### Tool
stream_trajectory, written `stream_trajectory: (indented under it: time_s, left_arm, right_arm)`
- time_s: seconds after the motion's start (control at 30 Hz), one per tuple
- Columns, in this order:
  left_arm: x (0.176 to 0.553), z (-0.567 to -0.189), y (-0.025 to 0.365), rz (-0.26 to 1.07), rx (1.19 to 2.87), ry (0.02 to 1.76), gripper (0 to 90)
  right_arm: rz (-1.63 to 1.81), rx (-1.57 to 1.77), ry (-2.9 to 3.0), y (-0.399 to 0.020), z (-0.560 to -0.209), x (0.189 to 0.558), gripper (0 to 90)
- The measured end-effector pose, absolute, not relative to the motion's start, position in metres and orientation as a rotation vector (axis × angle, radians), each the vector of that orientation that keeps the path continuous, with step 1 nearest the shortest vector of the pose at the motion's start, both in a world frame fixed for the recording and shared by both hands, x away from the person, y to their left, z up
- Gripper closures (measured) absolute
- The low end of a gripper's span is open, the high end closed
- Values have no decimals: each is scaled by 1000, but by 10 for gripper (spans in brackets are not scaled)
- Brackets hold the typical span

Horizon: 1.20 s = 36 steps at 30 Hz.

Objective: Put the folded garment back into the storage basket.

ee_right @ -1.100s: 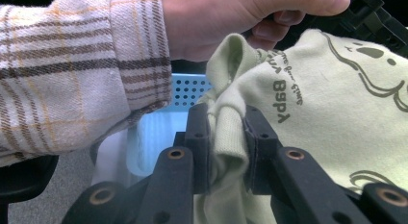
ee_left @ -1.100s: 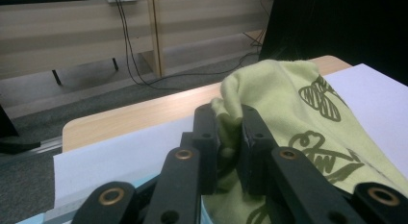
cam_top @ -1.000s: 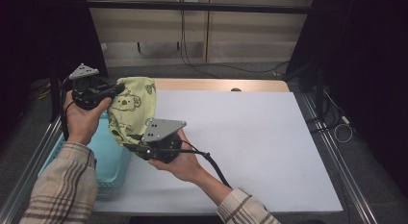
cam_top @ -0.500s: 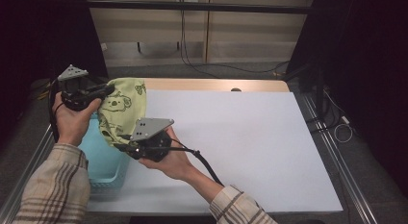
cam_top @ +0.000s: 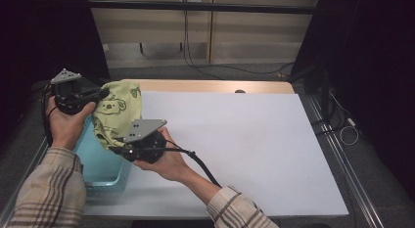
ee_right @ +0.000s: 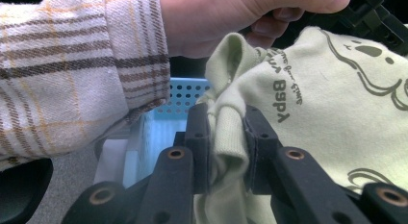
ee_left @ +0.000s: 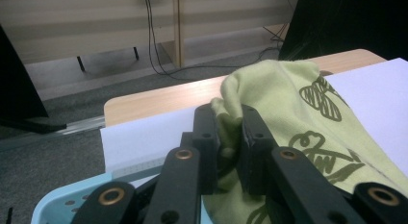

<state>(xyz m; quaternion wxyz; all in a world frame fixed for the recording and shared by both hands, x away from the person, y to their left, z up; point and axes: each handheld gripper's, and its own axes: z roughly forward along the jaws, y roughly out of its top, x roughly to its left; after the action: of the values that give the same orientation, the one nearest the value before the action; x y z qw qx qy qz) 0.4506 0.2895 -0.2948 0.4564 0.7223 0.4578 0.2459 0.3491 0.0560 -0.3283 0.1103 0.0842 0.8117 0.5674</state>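
1. A person in a plaid flannel shirt stands at the near edge of a table covered with a large white sheet (cam_top: 244, 140), a two-jaw gripper in each hand.
2. Between the two grippers hangs a pale green cotton garment printed with dark koala drawings and lettering (cam_top: 115, 110). It is held up in the air over the left part of the table, just above a light blue perforated plastic basket (cam_top: 100, 164).
3. The left gripper (cam_top: 98, 95), at the far left, has its black jaws clenched on a bunched fold at the upper edge of the green garment. In the left gripper view (ee_left: 230, 137) the cloth is squeezed into a narrow ridge between the two pads, and the rest of it drapes away to the right.
4. The right gripper (cam_top: 115, 148), nearer and lower, grips the garment's lower edge. In the right gripper view (ee_right: 226, 137) a rolled hem is pinched tight between the pads.
5. Behind that hem in the right gripper view, the person's left hand (ee_right: 250, 17) and plaid sleeve (ee_right: 72, 75) sit close above the cloth, with the blue basket's holed wall (ee_right: 185, 96) visible beneath them.
6. The basket stands at the table's near left corner, partly over the white sheet's left border.
7. A black cable (cam_top: 195, 162) trails from the right gripper back along the forearm.
8. The bare wooden strip of the tabletop (cam_top: 215, 86) shows along the far side.
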Motion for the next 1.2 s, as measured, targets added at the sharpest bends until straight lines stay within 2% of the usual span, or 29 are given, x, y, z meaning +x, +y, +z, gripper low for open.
stream_trajectory:
  time_s: [1.2]
  left_arm:
    - [451,-327,322,575,1818,1238,801]
  right_arm:
    - [1647,238,2461,89,-351,357,758]
